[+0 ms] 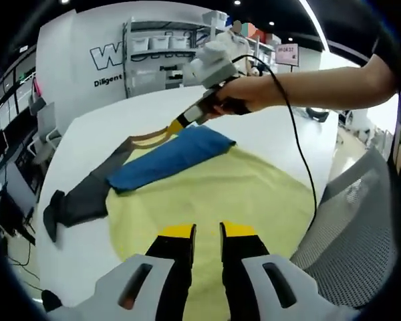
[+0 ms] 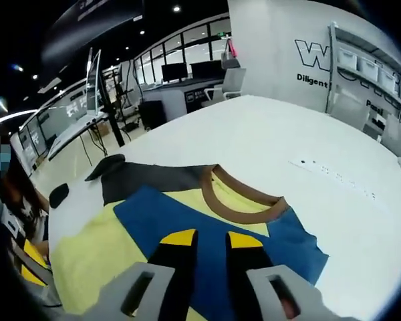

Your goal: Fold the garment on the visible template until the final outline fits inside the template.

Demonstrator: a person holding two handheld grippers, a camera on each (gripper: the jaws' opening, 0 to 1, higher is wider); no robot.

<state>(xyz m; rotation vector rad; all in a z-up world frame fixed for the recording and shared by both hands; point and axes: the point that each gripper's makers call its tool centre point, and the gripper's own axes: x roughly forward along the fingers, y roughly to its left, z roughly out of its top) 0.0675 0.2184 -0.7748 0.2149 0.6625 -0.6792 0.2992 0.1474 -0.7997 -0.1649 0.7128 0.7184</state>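
White table (image 2: 267, 144) bears garment (image 2: 207, 221) (blue sleeve folded inward).

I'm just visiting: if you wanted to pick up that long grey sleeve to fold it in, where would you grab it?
Probably near the cuff end of the grey sleeve, pinching its edge from the open table side. It lies flat and stretched away from the yellow shirt body, so the far end is free cloth with bare white table around it. The left gripper hovers nearer; the right gripper is at the collar.
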